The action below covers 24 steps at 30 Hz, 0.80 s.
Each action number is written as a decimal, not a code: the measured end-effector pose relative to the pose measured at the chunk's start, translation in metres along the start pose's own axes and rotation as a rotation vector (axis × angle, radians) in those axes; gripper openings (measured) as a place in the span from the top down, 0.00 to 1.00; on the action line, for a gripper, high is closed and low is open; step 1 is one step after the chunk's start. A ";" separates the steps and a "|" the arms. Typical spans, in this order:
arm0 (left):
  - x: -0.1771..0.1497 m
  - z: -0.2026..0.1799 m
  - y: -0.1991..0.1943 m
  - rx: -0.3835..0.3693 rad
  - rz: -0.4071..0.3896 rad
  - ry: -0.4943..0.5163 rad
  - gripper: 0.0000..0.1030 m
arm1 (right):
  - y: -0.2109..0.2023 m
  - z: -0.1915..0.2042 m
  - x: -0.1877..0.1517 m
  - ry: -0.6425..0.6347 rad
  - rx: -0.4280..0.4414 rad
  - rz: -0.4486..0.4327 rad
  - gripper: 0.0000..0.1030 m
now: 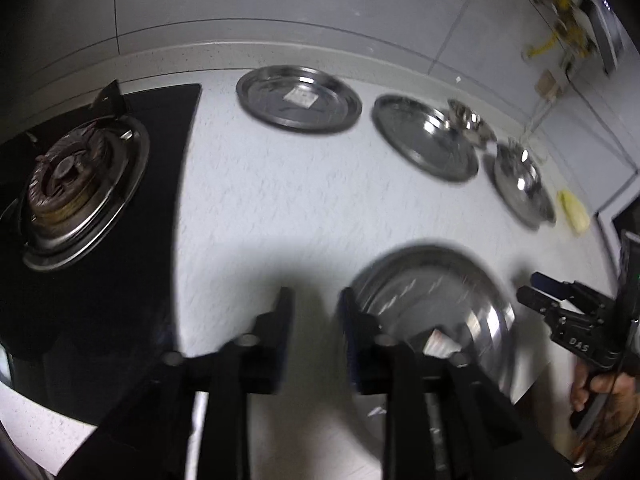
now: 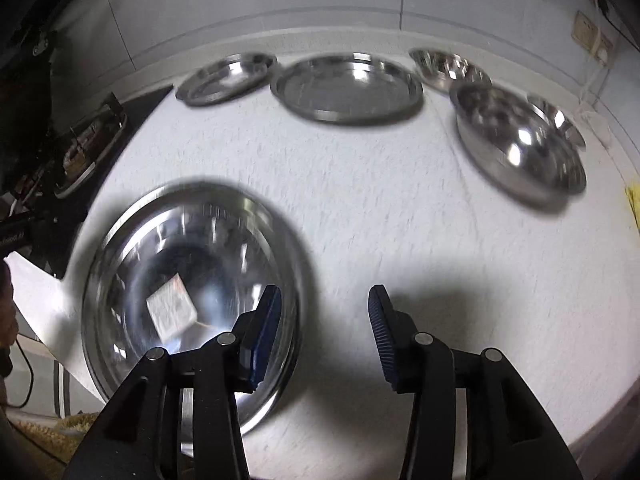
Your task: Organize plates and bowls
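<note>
A big steel plate with a white sticker lies on the white counter near the front; in the left wrist view the same plate is just right of my left gripper, which is open and empty. My right gripper is open and empty, its left finger over the plate's right rim; it also shows in the left wrist view. At the back lie a small steel plate, a wide steel plate, a steel bowl and a smaller bowl.
A black gas hob with a burner fills the left of the counter. A yellow cloth or sponge lies at the right edge. A tiled wall with a socket and yellow pipe stands behind.
</note>
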<state>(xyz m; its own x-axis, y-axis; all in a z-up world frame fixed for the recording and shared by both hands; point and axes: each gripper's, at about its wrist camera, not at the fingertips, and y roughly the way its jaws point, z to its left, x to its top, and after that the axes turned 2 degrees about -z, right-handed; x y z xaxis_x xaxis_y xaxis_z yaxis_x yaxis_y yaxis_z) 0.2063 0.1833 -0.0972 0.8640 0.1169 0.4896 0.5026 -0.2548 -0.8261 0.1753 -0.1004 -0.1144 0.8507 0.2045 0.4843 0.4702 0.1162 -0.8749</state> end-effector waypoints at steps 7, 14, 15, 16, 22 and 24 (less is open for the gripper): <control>0.086 -0.040 0.058 -0.117 0.068 -0.120 0.57 | 0.021 -0.050 0.124 0.070 0.102 -0.057 0.49; 0.137 -0.055 0.142 -0.108 0.139 -0.264 0.57 | 0.096 -0.090 0.218 0.090 0.080 0.092 0.49; 0.142 -0.056 0.153 -0.100 0.148 -0.276 0.57 | 0.103 -0.095 0.222 0.101 0.074 0.106 0.49; 0.143 -0.057 0.159 -0.097 0.153 -0.281 0.57 | 0.112 -0.098 0.227 0.105 0.068 0.124 0.49; 0.155 -0.065 0.190 -0.089 0.157 -0.285 0.58 | 0.147 -0.108 0.237 0.097 0.060 0.209 0.50; 0.158 -0.067 0.193 -0.098 0.152 -0.283 0.58 | 0.153 -0.106 0.239 0.080 0.057 0.218 0.50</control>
<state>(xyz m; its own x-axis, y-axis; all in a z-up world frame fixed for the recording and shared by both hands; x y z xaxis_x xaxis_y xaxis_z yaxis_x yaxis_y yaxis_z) 0.4379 0.0878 -0.1611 0.9094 0.3287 0.2549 0.3742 -0.3791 -0.8463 0.4752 -0.1370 -0.1328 0.9476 0.1538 0.2801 0.2609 0.1333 -0.9561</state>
